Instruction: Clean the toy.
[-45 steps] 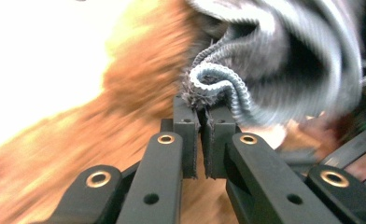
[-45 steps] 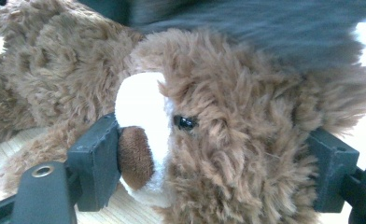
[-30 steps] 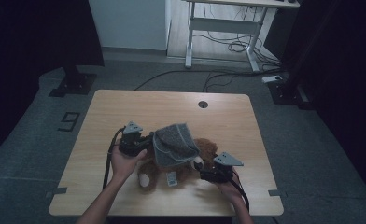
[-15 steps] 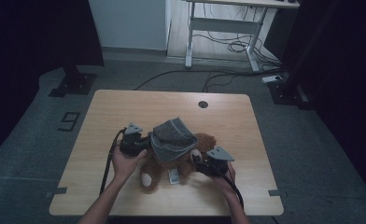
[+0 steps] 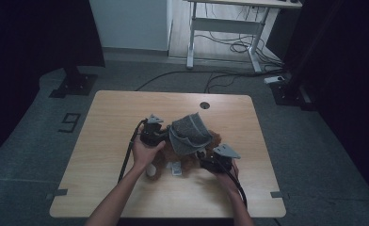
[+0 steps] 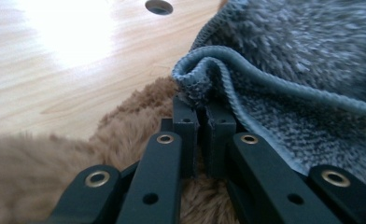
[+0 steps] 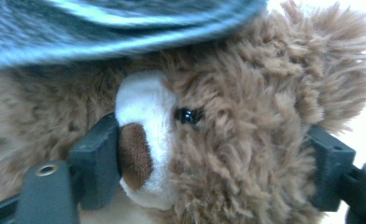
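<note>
High view looks down on my table (image 5: 126, 113). My gripper cameras sit close: left on grey towel (image 6: 302, 70), right on teddy bear (image 7: 246, 140); all share these.

Grey towel (image 5: 188, 133) with lighter hemmed edge; brown plush bear (image 7: 228, 140) with white muzzle, dark-brown nose, black eye; black gripper jaws; light wood-grain table (image 5: 116, 117).

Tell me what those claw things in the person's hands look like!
Each claw, left and right, is a black tool with a grey three-cornered plate on top and a black cable trailing back along the forearm. Up close, the left claw's jaws are black bars with brass-ringed holes and blocky tips. The forearms are bare, no sleeves.
</note>
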